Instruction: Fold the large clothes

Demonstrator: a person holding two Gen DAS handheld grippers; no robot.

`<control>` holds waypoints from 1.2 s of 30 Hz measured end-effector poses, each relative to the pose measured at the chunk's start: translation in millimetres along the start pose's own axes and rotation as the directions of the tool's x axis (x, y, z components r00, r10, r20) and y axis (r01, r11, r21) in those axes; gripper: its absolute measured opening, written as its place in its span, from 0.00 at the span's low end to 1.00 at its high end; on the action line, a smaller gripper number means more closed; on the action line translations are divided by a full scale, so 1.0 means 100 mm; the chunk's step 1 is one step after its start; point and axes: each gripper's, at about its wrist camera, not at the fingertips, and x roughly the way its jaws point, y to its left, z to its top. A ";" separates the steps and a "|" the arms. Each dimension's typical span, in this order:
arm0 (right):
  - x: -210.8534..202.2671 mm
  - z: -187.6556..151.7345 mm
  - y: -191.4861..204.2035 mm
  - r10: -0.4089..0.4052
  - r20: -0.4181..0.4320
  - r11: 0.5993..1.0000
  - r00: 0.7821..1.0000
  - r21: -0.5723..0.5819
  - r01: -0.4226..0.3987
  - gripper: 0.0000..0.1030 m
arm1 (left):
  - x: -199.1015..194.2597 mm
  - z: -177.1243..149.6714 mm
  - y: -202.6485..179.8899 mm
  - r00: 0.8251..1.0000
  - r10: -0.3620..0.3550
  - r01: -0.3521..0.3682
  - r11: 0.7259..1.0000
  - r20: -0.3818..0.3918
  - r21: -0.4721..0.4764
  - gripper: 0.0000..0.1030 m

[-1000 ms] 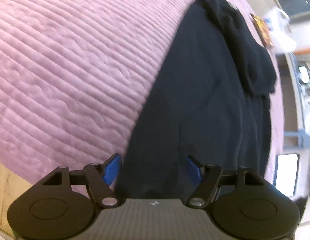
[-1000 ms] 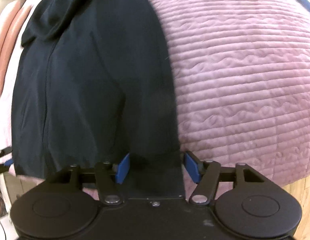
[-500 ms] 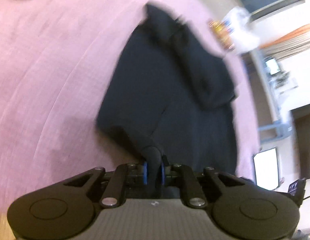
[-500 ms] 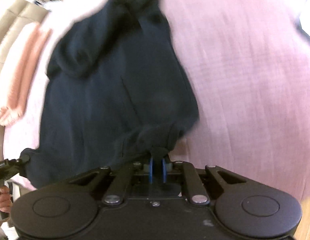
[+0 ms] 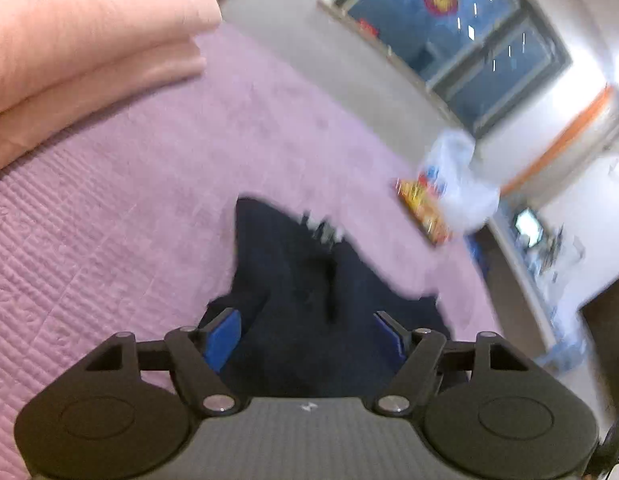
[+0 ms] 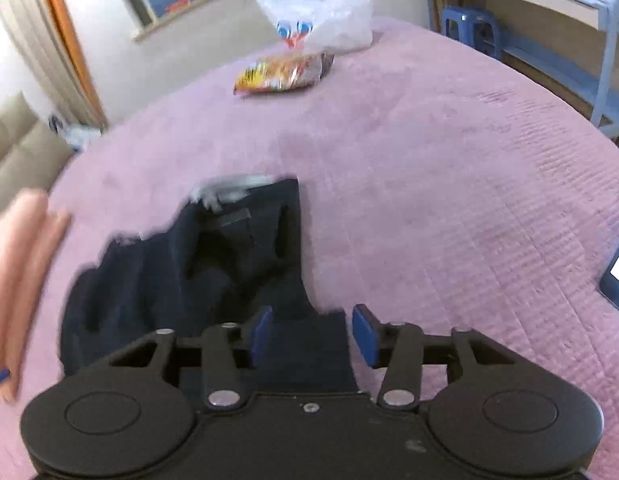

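Observation:
A dark navy garment lies bunched and doubled over on the purple quilted bedspread. My left gripper hangs just above its near part. The jaws are opening, the blue pads stand apart, and dark cloth lies below and between them without being pinched. In the right wrist view the same garment shows its collar label at the far end. My right gripper is over the garment's near right edge. Its jaws are opening too, with cloth under the gap but clear of the pads.
A folded pink blanket lies on the bed at the far left. At the bed's far end sit a white plastic bag and a snack packet. A blue stool stands beyond the bed. A screen pokes in at the right.
Both grippers first stood open at the hem, then shut on it and lifted. They have since carried it toward the collar end and opened, leaving the garment doubled over.

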 end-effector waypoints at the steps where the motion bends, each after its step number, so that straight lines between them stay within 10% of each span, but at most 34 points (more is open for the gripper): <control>1: 0.03 -0.07 0.01 -0.011 -0.025 1.000 1.000 -0.017 0.010 0.54 | 0.09 -0.02 -0.02 0.999 0.005 -0.004 0.999 -0.041 0.035 0.64; 9: 0.27 -0.19 0.27 -0.049 -0.097 0.995 0.994 -0.096 0.040 0.55 | 0.67 -0.04 -0.21 0.986 0.068 -0.021 0.958 -0.154 0.286 0.62; 20: 0.59 -0.08 0.41 -0.108 -0.088 0.991 0.990 -0.084 0.101 0.67 | 1.50 0.15 0.10 0.950 -0.019 0.079 0.981 -0.311 0.179 0.62; 22: 0.63 -0.10 0.38 -0.119 -0.101 0.990 0.988 -0.085 0.111 0.67 | 1.57 0.14 0.11 0.947 -0.052 0.109 0.980 -0.317 0.164 0.43; 23: 0.65 -0.10 0.37 -0.125 -0.108 0.989 0.986 -0.086 0.116 0.67 | 1.58 0.12 0.09 0.945 -0.066 0.128 0.976 -0.320 0.176 0.07; 36: 1.21 -0.03 0.01 -0.024 -0.207 1.000 0.978 -0.006 0.024 0.73 | 1.45 0.04 0.11 0.953 -0.095 0.138 0.982 -0.288 0.130 0.10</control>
